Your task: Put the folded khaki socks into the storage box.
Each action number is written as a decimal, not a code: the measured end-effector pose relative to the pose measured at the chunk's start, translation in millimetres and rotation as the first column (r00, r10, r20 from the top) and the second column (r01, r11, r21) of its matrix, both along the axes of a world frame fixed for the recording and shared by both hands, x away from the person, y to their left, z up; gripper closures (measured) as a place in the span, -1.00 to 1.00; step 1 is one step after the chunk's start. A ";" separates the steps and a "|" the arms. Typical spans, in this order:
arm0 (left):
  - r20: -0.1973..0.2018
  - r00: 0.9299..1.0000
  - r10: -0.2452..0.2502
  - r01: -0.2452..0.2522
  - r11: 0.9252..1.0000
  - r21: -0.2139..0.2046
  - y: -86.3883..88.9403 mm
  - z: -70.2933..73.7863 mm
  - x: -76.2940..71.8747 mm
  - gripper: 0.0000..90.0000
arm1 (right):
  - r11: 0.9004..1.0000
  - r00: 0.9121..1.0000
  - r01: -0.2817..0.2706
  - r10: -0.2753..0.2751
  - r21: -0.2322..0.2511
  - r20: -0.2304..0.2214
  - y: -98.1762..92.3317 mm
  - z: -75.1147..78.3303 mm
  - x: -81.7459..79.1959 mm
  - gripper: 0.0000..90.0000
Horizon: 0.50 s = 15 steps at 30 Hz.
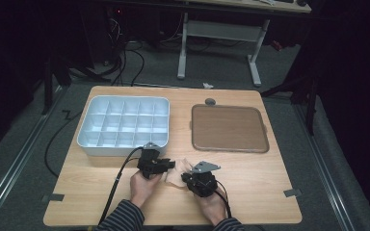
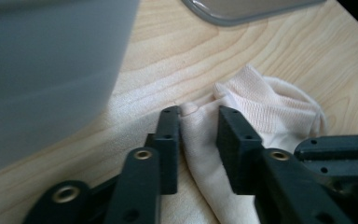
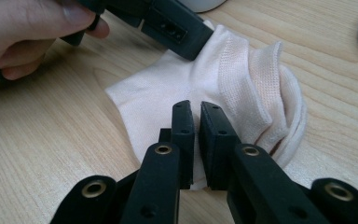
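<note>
A pale cream sock lies crumpled on the wooden surface near the person's edge, between the two hands. The left tool comes at it from the left; in the left gripper view its jaws stand a little apart with a raised fold of the sock between them, the left jaw against the cloth, though whether both pads press on it I cannot tell. The right tool sits just right of the sock; in the right gripper view its jaws are drawn nearly together over the near edge of the sock, with a thin pinch of cloth caught in the narrow gap. That view also shows the ribbed cuff folded toward the right side of the sock, and the left hand with its tool touching the sock's far edge. A hand grips each tool from the near side, and striped sleeves come in at the bottom of the high view. On the far left of the surface stands a light blue tray divided into many small compartments, close behind the left tool. On the far right lies a flat brown tray with a grey rim, well apart from the sock.
</note>
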<state>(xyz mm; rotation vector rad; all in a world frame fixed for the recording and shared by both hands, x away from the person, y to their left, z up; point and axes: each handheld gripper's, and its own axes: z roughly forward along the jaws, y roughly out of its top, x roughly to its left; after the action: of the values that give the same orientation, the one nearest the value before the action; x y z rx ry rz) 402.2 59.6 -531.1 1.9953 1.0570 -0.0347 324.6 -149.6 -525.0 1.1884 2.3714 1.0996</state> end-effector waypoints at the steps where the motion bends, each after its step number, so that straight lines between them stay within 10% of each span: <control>1: 0.004 1.000 -0.005 0.005 1.000 0.004 -0.3 -0.5 -0.3 0.63 | 1.000 1.000 0.001 -0.001 0.003 -0.003 0.0 0.0 0.0 0.87; 15: -0.002 0.999 -0.042 0.042 0.999 0.004 4.3 1.6 -4.6 0.88 | 1.000 1.000 -0.010 0.010 0.020 0.002 -2.1 4.5 -2.1 0.83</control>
<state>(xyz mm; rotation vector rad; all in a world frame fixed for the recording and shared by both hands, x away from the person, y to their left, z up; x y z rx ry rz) 397.6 63.9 -529.5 2.0219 1.0171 -0.0568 322.5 -151.7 -520.6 1.1828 2.3726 1.1293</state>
